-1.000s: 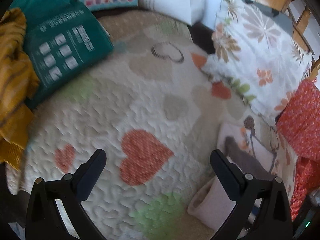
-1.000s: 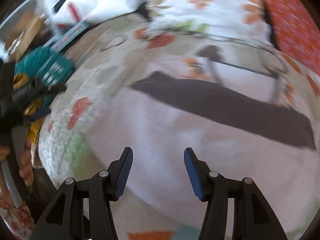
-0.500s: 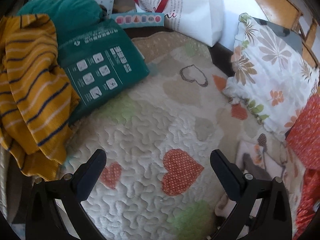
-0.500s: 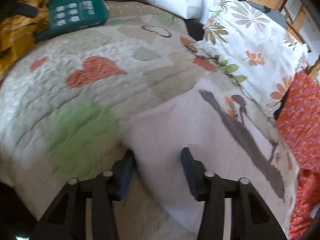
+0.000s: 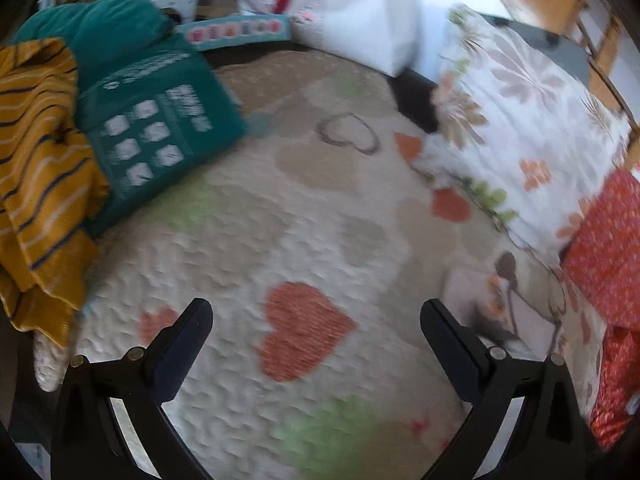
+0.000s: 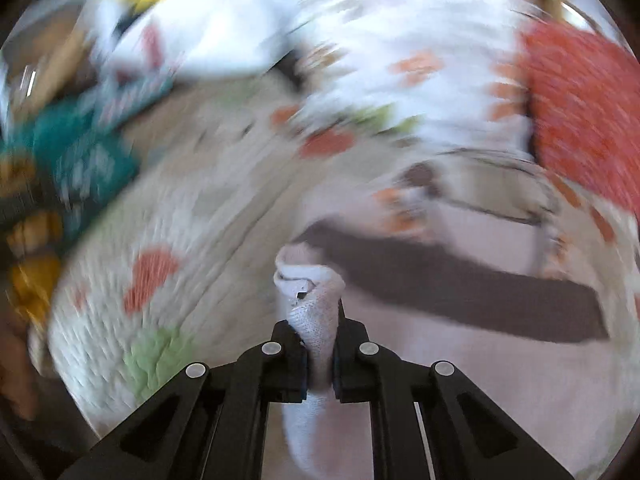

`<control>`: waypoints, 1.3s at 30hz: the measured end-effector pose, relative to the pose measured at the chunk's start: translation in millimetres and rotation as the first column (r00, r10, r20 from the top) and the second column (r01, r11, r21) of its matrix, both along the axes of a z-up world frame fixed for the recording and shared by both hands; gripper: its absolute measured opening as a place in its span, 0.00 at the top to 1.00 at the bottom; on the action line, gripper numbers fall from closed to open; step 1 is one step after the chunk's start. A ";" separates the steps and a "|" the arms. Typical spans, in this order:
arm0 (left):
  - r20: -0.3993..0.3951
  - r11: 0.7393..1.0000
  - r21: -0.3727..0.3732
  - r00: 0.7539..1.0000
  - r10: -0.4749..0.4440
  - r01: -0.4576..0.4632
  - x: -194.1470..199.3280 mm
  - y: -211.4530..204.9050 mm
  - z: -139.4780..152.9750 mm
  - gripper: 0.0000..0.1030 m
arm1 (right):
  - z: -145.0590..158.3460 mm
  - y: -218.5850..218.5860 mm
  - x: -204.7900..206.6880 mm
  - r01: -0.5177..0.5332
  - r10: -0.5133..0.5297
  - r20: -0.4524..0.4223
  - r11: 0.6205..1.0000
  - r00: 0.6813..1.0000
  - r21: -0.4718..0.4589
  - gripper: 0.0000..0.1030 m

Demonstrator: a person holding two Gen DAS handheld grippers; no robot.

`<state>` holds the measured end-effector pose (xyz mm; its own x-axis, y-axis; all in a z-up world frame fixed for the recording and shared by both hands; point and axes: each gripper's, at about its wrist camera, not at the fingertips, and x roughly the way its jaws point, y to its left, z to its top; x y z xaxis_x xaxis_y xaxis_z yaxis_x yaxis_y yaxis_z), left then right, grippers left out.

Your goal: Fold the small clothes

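Now the right gripper [image 6: 319,354] has pinched the white garment [image 6: 316,300] lengthwise.

The right wrist view is smeared by motion almost throughout: the quilt [image 6: 168,240], the floral pillow [image 6: 400,60] at twelve o'clock and the red patterned cloth [image 6: 580,112] at two o'clock are streaks of colour, and the objects at ten o'clock cannot be made out beyond teal, yellow and white patches. The white garment [image 6: 316,320] pinched in the right gripper [image 6: 320,344] runs off the bottom edge, so its full shape stays unknown. In the left wrist view the print on the teal package [image 5: 152,136] at ten o'clock is too blurred to read, and the striped mustard garment [image 5: 36,184] is cut off at nine o'clock.
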<state>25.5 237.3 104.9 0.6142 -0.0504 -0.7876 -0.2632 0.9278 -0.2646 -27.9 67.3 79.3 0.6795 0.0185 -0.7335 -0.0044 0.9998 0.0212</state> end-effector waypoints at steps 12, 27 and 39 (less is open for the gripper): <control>-0.029 0.909 -0.108 0.913 -0.408 0.403 -0.4 -190.7 -20.3 0.00 | -7.7 -260.3 -135.8 0.454 -0.446 -0.088 0.876 0.891 0.160 0.93; -0.174 0.782 -0.103 0.763 -0.623 0.615 -27.0 -314.6 -72.2 0.00 | 21.7 -260.9 -156.9 0.334 -0.346 0.035 0.924 0.937 0.188 0.58; -0.126 0.816 -0.059 0.807 -0.577 0.574 -12.5 -287.1 -56.3 0.00 | -44.3 -284.1 8.3 0.307 -0.243 -0.222 0.893 0.944 0.330 0.87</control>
